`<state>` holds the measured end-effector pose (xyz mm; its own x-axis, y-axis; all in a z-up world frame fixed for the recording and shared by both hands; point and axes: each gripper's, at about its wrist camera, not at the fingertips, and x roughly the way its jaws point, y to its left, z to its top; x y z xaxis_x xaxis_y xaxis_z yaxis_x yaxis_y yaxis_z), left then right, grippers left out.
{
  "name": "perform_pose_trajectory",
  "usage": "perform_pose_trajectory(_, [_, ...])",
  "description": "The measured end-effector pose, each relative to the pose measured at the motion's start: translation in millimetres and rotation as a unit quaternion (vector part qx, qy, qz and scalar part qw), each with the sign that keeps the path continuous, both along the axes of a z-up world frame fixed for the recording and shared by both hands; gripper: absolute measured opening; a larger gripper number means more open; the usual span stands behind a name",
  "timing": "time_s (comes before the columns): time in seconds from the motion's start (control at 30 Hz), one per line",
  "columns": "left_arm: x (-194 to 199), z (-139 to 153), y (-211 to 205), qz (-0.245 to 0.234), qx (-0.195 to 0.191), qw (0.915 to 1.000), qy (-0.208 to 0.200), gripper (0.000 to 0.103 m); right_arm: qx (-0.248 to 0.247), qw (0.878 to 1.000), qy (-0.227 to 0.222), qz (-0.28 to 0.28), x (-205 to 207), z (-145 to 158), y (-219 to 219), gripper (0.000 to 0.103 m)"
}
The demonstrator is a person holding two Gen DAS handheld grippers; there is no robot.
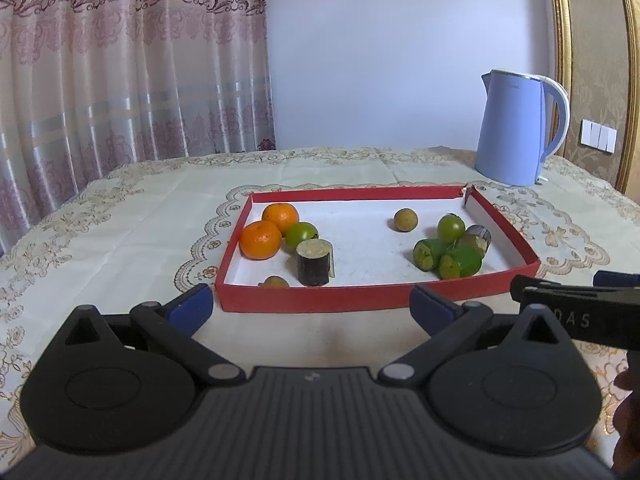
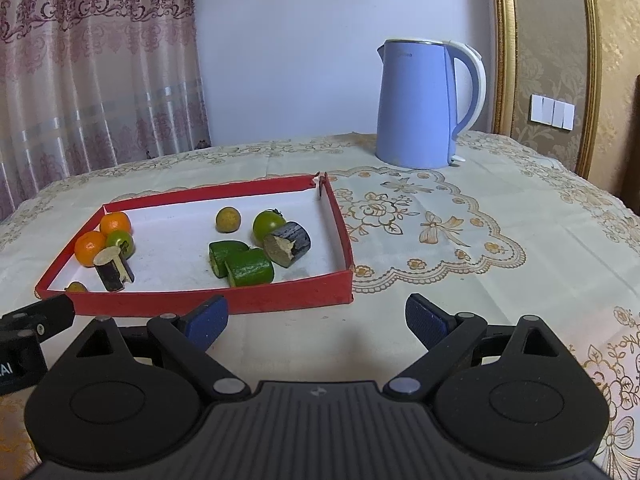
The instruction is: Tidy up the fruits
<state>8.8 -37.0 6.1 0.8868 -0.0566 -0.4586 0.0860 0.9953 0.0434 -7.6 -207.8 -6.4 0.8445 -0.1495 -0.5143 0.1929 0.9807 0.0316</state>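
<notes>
Both grippers were basically the same build. The left gripper (image 1: 312,308) had a matte black plastic body with a ribbed centre plate and a tiny pale logo stamped near its top edge. Two big teardrop-shaped black discs flanked it, each with a round recess and a triangular cutout. Slim black link arms ran off silver rivets, and the fingertips (image 1: 191,307) wore dark blue textured pads. The right gripper (image 2: 316,318) looked identical, with the same blue pads (image 2: 425,319). From the left camera its side showed as a black block with pale letters "DAS", and a bit of skin showed at the right edge.
</notes>
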Motion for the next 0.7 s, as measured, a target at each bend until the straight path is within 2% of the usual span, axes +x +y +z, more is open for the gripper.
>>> perform_pose_trajectory(0.7, [1.4, 0.7, -0.2, 0.002, 0.011, 0.9999, 0.004, 0.103, 0.0, 1.0, 0.004, 0.005, 2.6, -0.4, 2.0, 0.096])
